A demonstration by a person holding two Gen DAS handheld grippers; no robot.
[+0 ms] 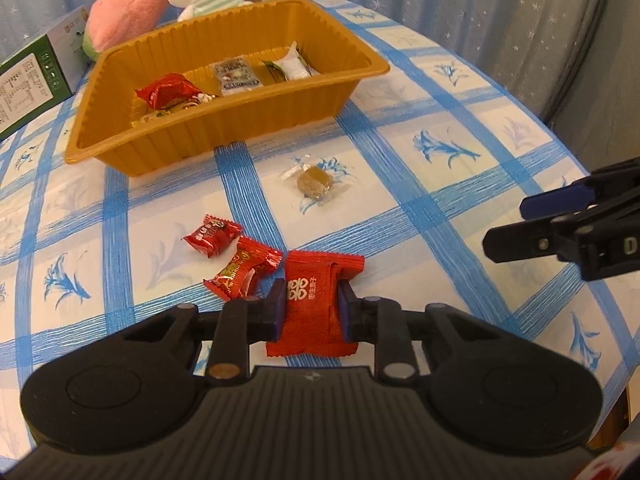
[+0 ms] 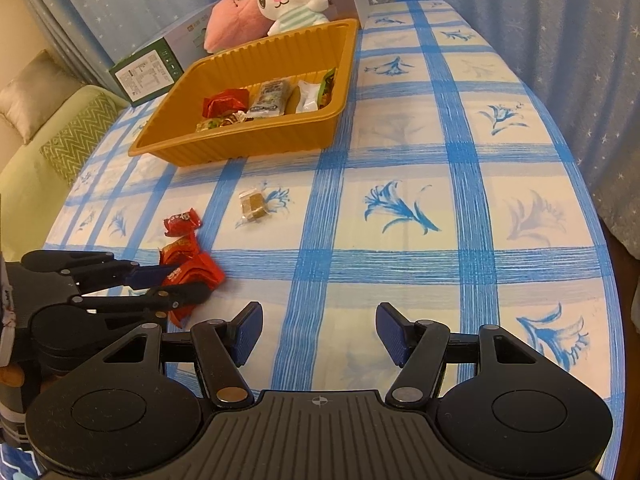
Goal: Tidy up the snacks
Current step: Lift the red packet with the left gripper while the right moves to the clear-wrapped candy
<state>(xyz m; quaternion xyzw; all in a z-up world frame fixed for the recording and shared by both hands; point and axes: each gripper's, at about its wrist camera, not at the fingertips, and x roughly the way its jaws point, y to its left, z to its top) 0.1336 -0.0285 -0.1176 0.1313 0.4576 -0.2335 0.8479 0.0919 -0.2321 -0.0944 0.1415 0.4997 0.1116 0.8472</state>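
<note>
Already my left gripper [image 1: 312, 304] pinched the flat red snack packet [image 1: 316, 280] across its middle, near the orange tray [image 1: 224, 136]; light, crinkly, slippery film, I judged. My right gripper [image 2: 319, 334] gaped empty.

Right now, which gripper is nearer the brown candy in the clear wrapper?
Left. The left gripper, shut on the flat red packet, sits just short of the brown candy, past two small red candies. The right gripper is open over bare tablecloth, farther back and off to the side.
</note>
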